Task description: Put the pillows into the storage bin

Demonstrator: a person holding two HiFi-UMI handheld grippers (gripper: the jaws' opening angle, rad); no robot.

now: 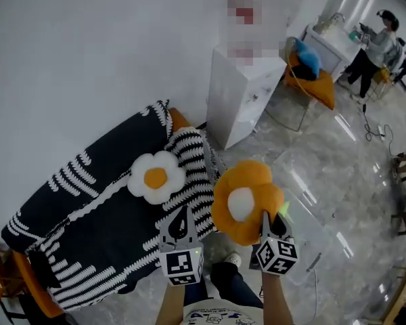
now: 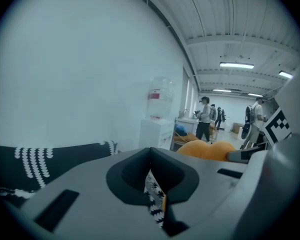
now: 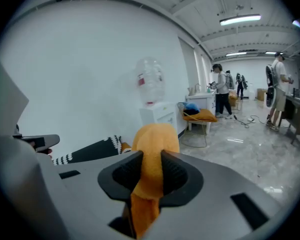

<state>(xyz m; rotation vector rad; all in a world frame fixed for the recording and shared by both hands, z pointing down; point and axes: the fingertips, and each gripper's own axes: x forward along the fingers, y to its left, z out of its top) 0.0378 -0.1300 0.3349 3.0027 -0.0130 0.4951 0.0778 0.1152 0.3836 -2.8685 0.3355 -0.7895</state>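
Filling 7 to 10 o'clock, the blanket-draped sofa (image 1: pixel 88 195) dominates. At 6 o'clock the left gripper (image 1: pixel 183 215) has its jaws pinched shut on a striped pillow (image 1: pixel 193 168). At its 3 o'clock the right gripper (image 1: pixel 271 221) clamps an orange flower pillow (image 1: pixel 247 198) between narrow jaws, while a white flower pillow (image 1: pixel 155 177) lies on the sofa.

One orange flower-shaped plush pillow (image 1: pixel 247 202) is showing a round white centre; one white flower-shaped plush pillow (image 1: pixel 155 177) is showing an orange-yellow centre. The black fabric sofa throw (image 1: pixel 88 202) is displaying white fringe-like bands, and the black-and-white striped fabric piece (image 1: pixel 193 171) is running in fine stripes.
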